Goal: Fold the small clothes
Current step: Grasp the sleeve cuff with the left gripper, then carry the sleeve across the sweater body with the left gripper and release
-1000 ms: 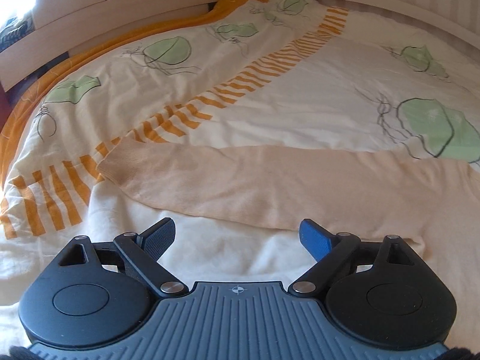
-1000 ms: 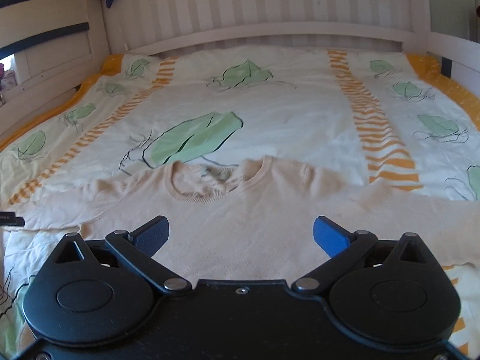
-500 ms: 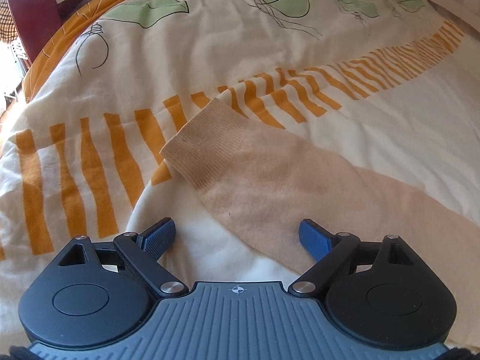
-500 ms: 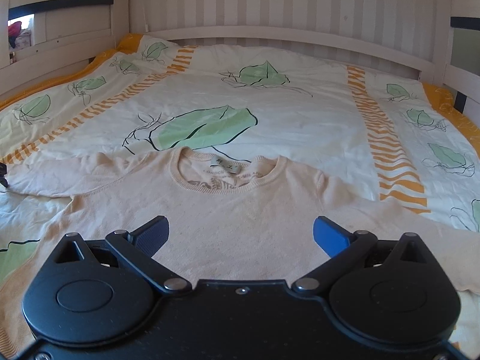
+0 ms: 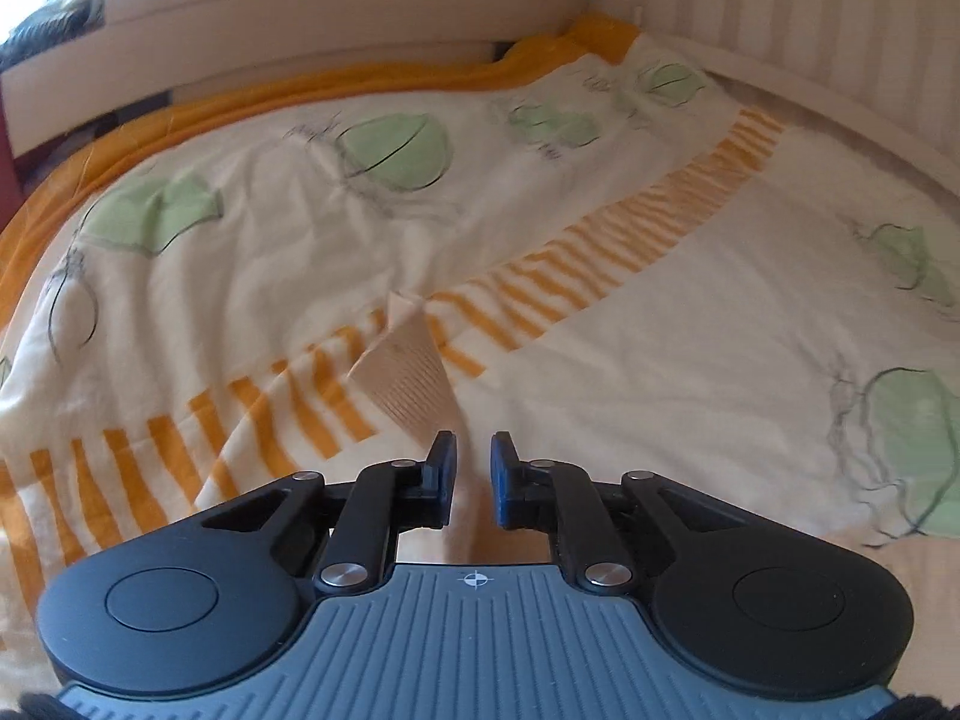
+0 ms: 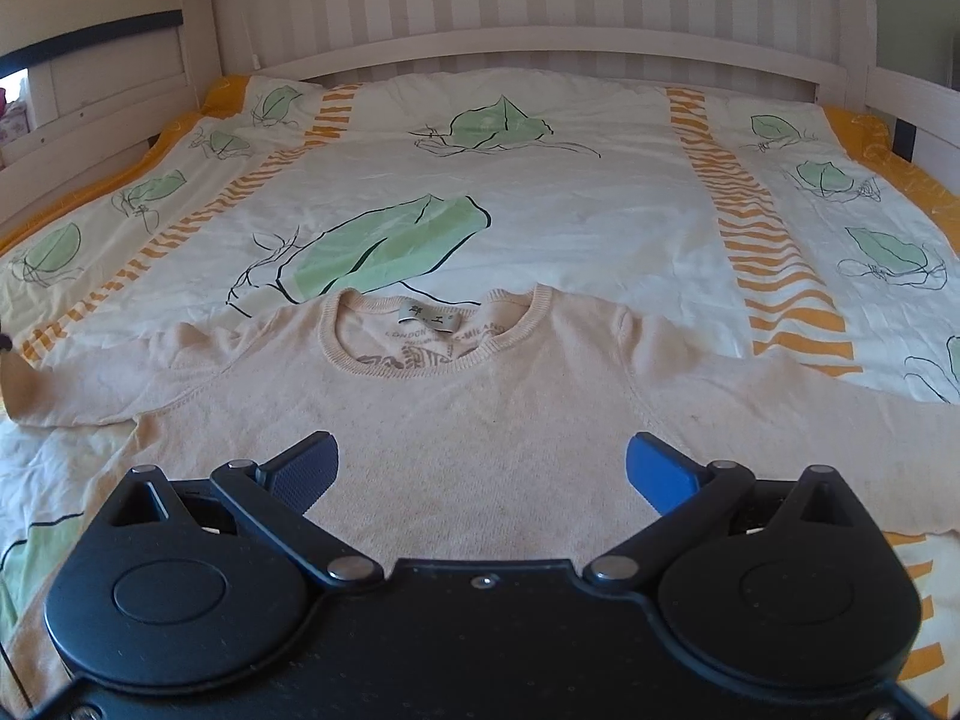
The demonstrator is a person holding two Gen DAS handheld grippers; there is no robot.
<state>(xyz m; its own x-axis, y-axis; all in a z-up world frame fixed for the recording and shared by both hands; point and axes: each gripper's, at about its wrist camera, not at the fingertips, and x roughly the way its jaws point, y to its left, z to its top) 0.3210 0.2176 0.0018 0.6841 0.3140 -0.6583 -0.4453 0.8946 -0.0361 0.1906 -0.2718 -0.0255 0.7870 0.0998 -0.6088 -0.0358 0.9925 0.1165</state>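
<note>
A beige long-sleeved sweater (image 6: 480, 420) lies flat, front up, on the bed, its neck label toward the headboard and both sleeves spread sideways. In the left wrist view its ribbed sleeve cuff (image 5: 408, 378) stands up off the cover. My left gripper (image 5: 474, 462) is closing, with the sleeve fabric pinched between its narrow jaws just behind the cuff. My right gripper (image 6: 480, 468) hangs open over the sweater's chest with nothing between its fingers. The right sleeve (image 6: 810, 420) lies stretched out toward the right edge.
The sweater rests on a cream duvet (image 6: 570, 210) with green leaves and orange striped bands. A white wooden headboard (image 6: 540, 48) and side rails (image 6: 90, 120) enclose the bed. In the left wrist view an orange sheet edge (image 5: 300, 84) runs along the far rail.
My left gripper went from wide open over the sleeve to nearly shut on it behind the cuff, and the cuff has lifted off the bed. The right gripper stayed open over the sweater.
</note>
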